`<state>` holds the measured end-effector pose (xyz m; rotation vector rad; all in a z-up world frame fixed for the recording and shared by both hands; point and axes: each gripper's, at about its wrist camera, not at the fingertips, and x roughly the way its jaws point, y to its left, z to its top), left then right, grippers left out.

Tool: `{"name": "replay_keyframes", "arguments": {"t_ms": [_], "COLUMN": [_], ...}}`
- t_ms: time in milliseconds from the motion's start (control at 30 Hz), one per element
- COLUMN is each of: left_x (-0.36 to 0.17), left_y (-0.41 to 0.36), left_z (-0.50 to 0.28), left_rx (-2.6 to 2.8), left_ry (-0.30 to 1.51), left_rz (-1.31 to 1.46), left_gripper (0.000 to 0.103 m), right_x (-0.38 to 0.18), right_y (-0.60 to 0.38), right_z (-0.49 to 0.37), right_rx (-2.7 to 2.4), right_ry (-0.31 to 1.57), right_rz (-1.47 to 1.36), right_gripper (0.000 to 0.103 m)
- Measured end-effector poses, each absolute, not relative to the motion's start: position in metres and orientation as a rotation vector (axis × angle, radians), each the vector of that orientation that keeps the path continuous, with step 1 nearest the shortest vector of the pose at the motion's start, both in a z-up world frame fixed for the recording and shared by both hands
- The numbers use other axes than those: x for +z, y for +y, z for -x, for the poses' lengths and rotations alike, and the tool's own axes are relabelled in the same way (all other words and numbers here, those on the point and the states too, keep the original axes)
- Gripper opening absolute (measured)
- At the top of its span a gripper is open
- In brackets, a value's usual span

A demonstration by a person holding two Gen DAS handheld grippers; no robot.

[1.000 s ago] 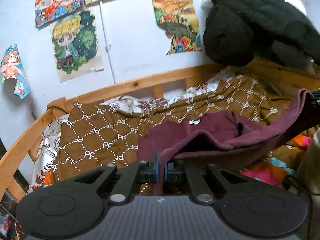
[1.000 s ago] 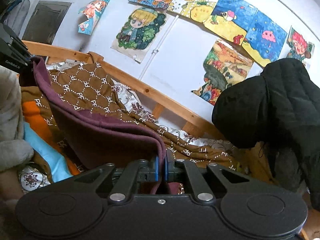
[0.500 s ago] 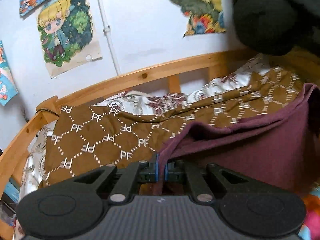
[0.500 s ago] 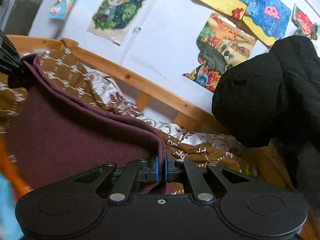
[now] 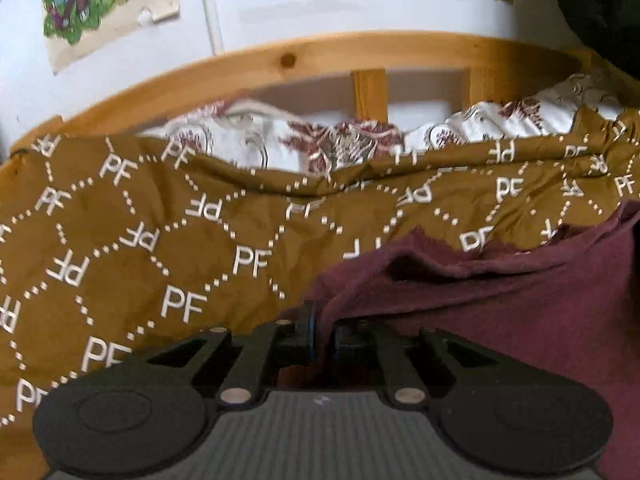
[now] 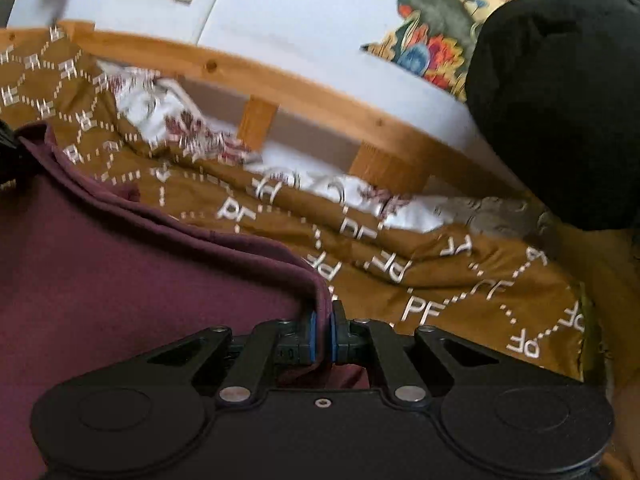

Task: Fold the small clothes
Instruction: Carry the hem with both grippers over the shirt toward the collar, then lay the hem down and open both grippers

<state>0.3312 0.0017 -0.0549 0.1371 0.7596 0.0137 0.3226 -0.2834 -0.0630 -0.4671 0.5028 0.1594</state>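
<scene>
A maroon garment (image 5: 500,312) lies spread on the brown "PF" bedspread (image 5: 160,248), stretched between my two grippers. At the garment's left corner, my left gripper (image 5: 324,332) has a fold of the cloth between its pads, and its jaws are opening slightly. In the right wrist view the same maroon garment (image 6: 140,280) fills the lower left. There my right gripper (image 6: 322,336) is shut on its right corner, low over the bedspread (image 6: 460,280). The cloth's edge runs taut from that corner to the far left.
A wooden bed rail (image 5: 320,56) with upright slats runs behind the bedspread, against a white wall with cartoon posters. A white patterned sheet (image 5: 320,140) shows below the rail. A bulky black jacket (image 6: 560,100) sits at the right end of the bed.
Both grippers have carried the maroon garment forward and down towards the rail, so it now lies low over the bedspread. The left jaws have parted a little.
</scene>
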Motion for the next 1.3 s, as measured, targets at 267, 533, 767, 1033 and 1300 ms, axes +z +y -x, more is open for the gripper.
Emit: {"name": "replay_keyframes", "arguments": {"t_ms": [267,533,767,1033,1300], "left_x": [-0.051,-0.039,-0.033,-0.029,-0.032], "left_y": [0.024,0.042,0.056,0.067,0.050], "left_z": [-0.327,-0.313,-0.282,-0.244,-0.224], "left_rx": [0.004,0.006,0.064,0.097,0.074], "left_ry": [0.771,0.783,0.840,0.886,0.873], "left_rz": [0.023,0.114,0.083,0.128,0.125], "left_gripper": [0.074,0.094,0.101,0.102,0.102], "right_x": [-0.077,-0.059,-0.063,-0.070,-0.082], "right_y": [-0.293,-0.308,-0.309,-0.325,-0.318], "right_z": [-0.323,-0.311,-0.285,-0.283,-0.291], "right_rx": [0.162,0.210,0.233,0.172,0.244], "right_ry": [0.524,0.519,0.610,0.618,0.623], "right_rz": [0.401,0.234,0.293,0.244,0.268], "right_gripper": [0.044,0.099,0.102,0.094,0.030]}}
